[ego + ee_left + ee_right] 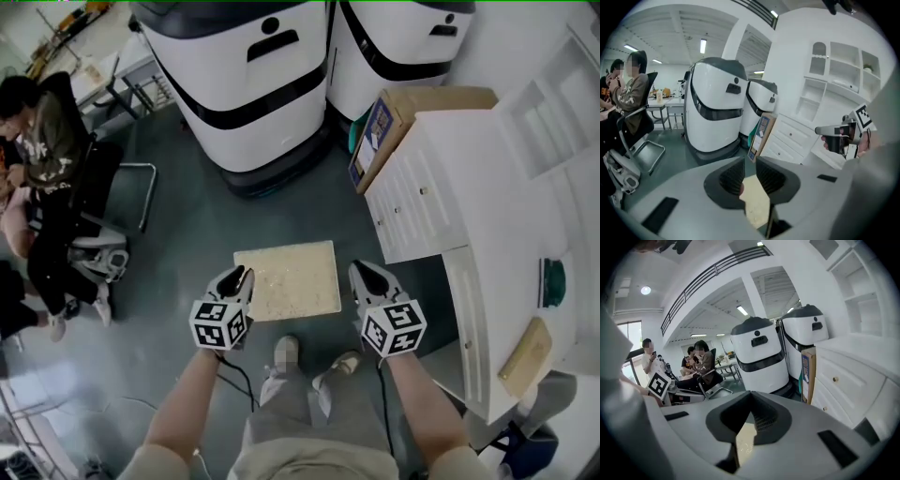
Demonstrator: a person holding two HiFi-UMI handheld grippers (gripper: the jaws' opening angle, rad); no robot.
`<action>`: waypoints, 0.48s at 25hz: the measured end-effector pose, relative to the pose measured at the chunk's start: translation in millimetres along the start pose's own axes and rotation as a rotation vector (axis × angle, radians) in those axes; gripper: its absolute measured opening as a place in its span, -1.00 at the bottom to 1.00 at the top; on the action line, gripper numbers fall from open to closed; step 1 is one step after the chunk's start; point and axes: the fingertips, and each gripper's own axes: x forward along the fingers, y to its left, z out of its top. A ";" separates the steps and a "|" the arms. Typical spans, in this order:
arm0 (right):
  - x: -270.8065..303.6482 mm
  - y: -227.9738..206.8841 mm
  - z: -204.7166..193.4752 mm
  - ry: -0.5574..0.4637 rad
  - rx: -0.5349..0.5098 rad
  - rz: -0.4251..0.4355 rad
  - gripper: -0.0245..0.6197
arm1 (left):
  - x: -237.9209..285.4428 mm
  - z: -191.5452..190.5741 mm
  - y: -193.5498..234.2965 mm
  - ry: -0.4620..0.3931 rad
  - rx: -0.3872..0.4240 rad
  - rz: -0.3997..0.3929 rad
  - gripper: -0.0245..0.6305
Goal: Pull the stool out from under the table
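One square, pale, seemingly speckled stool (286, 279)

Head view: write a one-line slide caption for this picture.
Stool stands on the floor, clear of the white table, flanked by the empty left gripper and right gripper.

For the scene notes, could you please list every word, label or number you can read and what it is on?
None can be read.
The cardboard box has a blue label: print too small to read.
The left gripper and right gripper bear square markers only, no words.
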 end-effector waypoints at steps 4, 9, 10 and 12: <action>-41.5 17.1 52.8 -0.079 0.005 0.013 -0.86 | -25.6 52.8 -32.1 -0.058 0.064 -0.034 -0.72; -94.4 39.7 109.0 -0.170 -0.008 0.032 -0.86 | -59.8 110.9 -72.6 -0.135 0.128 -0.085 -0.76; -104.9 45.0 118.5 -0.186 -0.011 0.035 -0.86 | -69.9 124.5 -80.2 -0.166 0.117 -0.100 -0.77; -126.2 55.2 136.2 -0.220 0.001 0.043 -0.86 | -93.9 153.3 -95.0 -0.240 0.094 -0.129 -0.78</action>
